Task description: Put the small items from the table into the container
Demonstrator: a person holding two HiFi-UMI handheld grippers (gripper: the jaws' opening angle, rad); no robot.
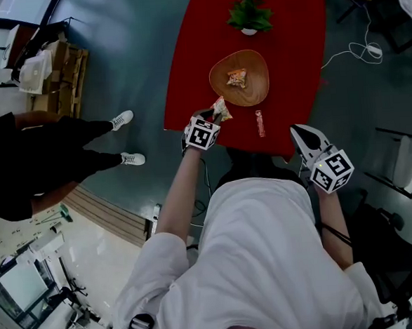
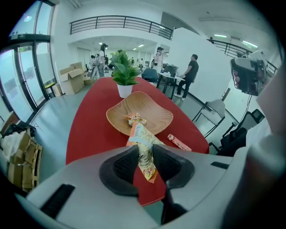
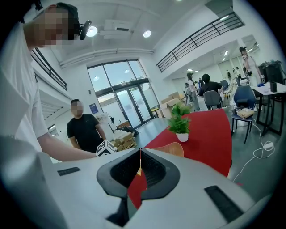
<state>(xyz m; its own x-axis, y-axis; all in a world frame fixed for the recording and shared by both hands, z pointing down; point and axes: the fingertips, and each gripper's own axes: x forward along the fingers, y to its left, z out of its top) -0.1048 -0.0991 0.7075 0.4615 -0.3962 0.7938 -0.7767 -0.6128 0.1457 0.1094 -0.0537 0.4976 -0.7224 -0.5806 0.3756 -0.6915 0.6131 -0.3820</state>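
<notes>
A wooden bowl point(image 1: 256, 92) point(image 2: 152, 109) stands on the red table point(image 1: 296, 41), and one wrapped snack point(image 1: 236, 77) point(image 2: 134, 119) lies in it. My left gripper point(image 1: 215, 113) point(image 2: 145, 151) is shut on an orange and yellow snack packet point(image 1: 222, 109) point(image 2: 142, 141). It holds the packet above the table, just short of the bowl's near rim. A pink wrapped bar point(image 1: 260, 123) point(image 2: 178, 142) lies on the table to the right of the bowl. My right gripper point(image 1: 296, 128) point(image 3: 140, 152) is shut with nothing in it, off the table's near right edge.
A potted plant point(image 1: 249, 9) point(image 2: 124, 74) point(image 3: 179, 124) stands beyond the bowl. A person in black point(image 1: 30, 162) point(image 3: 85, 129) stands on the floor to the left of the table. Cardboard boxes point(image 1: 59, 75) lie behind them, and a chair point(image 1: 406, 164) is at the right.
</notes>
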